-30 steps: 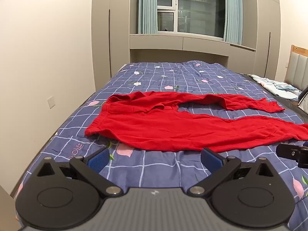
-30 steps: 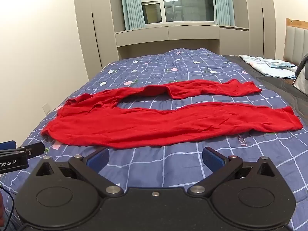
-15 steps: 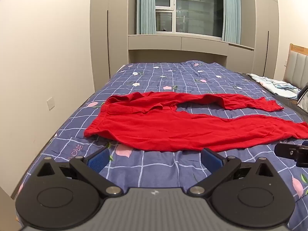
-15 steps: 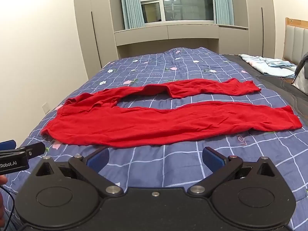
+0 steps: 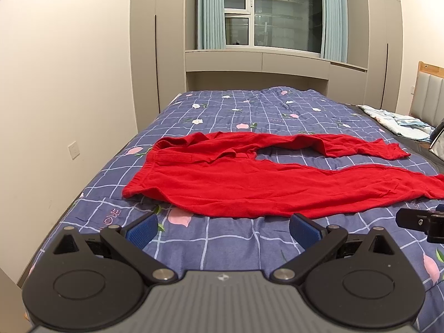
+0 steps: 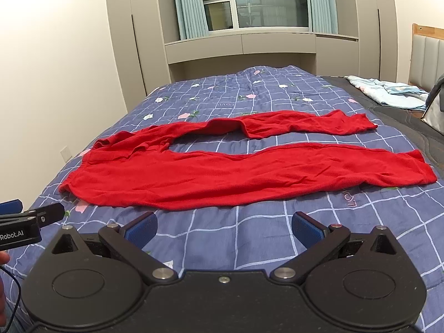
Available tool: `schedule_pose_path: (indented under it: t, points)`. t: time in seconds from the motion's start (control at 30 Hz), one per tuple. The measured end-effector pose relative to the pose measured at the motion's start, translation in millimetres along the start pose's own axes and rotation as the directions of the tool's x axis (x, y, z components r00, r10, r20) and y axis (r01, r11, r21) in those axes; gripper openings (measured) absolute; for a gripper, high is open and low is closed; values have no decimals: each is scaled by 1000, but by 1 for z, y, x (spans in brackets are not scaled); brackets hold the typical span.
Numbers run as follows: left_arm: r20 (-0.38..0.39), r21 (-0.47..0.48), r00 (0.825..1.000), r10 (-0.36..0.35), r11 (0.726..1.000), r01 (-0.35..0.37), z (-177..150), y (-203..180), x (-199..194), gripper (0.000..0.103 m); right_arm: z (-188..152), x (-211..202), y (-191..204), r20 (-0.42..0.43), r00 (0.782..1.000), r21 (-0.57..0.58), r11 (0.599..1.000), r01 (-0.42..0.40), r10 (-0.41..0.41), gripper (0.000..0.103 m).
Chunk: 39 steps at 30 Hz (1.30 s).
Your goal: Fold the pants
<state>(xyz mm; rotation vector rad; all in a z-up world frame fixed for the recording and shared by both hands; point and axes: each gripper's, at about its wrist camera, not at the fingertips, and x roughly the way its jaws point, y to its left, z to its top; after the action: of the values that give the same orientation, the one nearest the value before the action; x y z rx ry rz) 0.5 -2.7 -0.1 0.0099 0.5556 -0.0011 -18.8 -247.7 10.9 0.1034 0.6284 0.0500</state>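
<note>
1. The red pants [image 5: 249,183] [image 6: 222,172] lie flat and unfolded across a bed covered by a blue checked quilt [image 5: 249,111] [image 6: 249,238] with small flowers.
2. The waistband is at the left side of the bed and both legs run out to the right, with a strip of quilt showing between them.
3. The far leg is rumpled near the crotch; the near leg lies smoother.
4. The left gripper [image 5: 222,229] hovers above the quilt just in front of the near edge of the pants, its blue-padded fingers [image 5: 141,231] spread wide and holding nothing.
5. The right gripper [image 6: 223,229] hangs over the quilt beside it, also in front of the near leg, jaws wide apart and empty.
6. A pale blue cloth [image 6: 388,91] lies at the far right of the bed, well apart from the pants.
7. A curtained window [image 5: 272,11] sits above built-in cabinets behind the bed.
</note>
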Motion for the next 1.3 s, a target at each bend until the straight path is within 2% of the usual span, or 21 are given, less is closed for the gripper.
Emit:
schedule_pose_path:
  t: [1.3]
  points:
    - [-10, -2, 1000, 19, 1000, -19, -3, 1, 1, 103, -5, 0, -2, -13, 1000, 5, 1000, 3, -3, 103]
